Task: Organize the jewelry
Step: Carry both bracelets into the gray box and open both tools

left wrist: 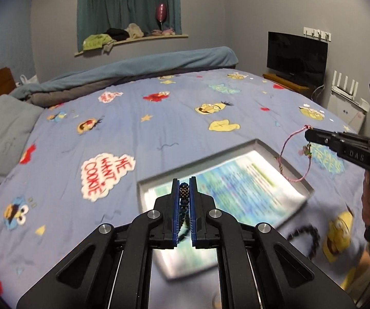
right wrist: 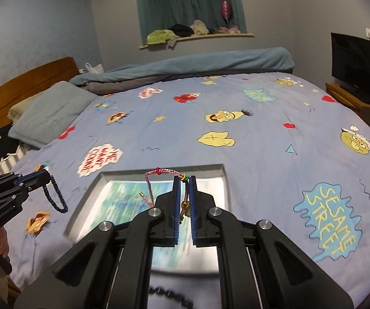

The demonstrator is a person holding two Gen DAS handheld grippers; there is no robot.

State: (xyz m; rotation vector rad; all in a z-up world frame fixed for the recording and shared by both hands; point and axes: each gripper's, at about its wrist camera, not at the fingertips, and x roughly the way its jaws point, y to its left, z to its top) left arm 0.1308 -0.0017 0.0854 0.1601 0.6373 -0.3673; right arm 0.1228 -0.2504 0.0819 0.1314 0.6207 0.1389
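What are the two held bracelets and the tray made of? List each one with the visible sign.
Dark beaded bracelet, clamped in the left gripper: small glossy dark beads, likely glass or plastic.
Pink cord bracelet, clamped in the right gripper: braided thread by its woven look, with small coloured rings and a gold bead.
Tray: probably metal, from its grey, reflective rim; the printed sheet inside looks like paper.

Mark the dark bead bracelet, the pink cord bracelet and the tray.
Dark bead bracelet (right wrist: 56,198): right wrist view, on its hanging loop.
Pink cord bracelet (left wrist: 282,154): left wrist view, on the cord's left side.
Tray (right wrist: 164,168): right wrist view, on its far rim.
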